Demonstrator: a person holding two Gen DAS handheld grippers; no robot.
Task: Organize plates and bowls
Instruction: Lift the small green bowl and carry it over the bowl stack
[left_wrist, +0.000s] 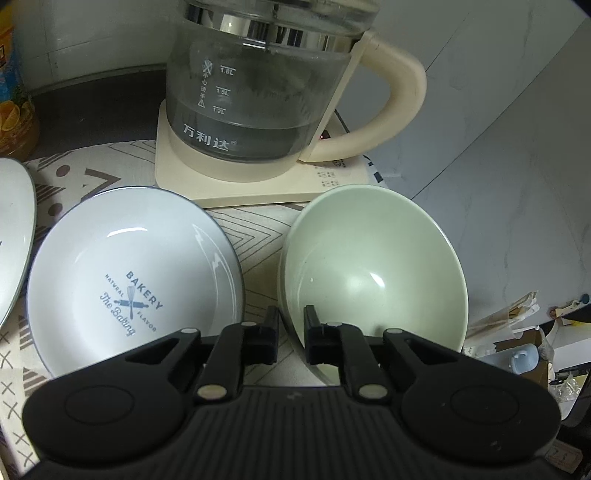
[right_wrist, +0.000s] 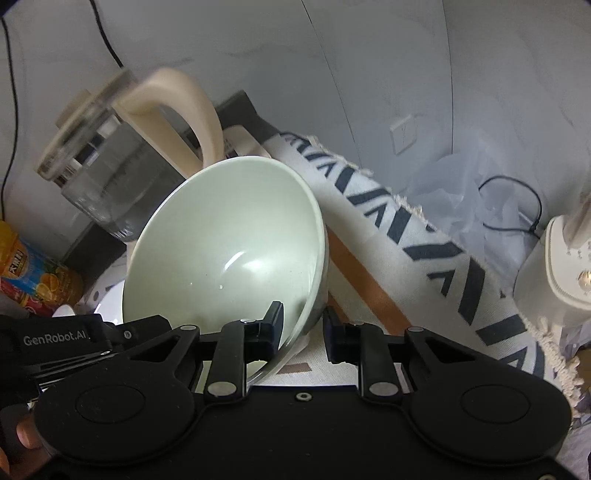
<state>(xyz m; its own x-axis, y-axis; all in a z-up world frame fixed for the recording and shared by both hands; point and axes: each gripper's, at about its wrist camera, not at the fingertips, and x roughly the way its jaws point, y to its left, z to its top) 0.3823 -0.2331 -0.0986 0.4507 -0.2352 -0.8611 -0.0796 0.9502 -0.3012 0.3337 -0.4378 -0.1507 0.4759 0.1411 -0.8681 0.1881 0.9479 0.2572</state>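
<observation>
Both grippers pinch one pale green bowl (left_wrist: 369, 266) by its near rim, the left gripper (left_wrist: 291, 321) on one side, the right gripper (right_wrist: 303, 317) on the other, tilting it at the table's back edge beside the glass kettle (left_wrist: 258, 92), presumably to stack it with the bakery-print bowl (left_wrist: 136, 273).

My left gripper (left_wrist: 291, 325) tips steeply downward, its jaws drawn in close on the near rim of the green bowl (left_wrist: 369, 266), one inside and one outside. My right gripper (right_wrist: 303, 325) tips down just as steeply, jaws pinching the same bowl's rim on its other side. A fingertip (right_wrist: 26, 439) shows at my right view's lower left edge.
</observation>
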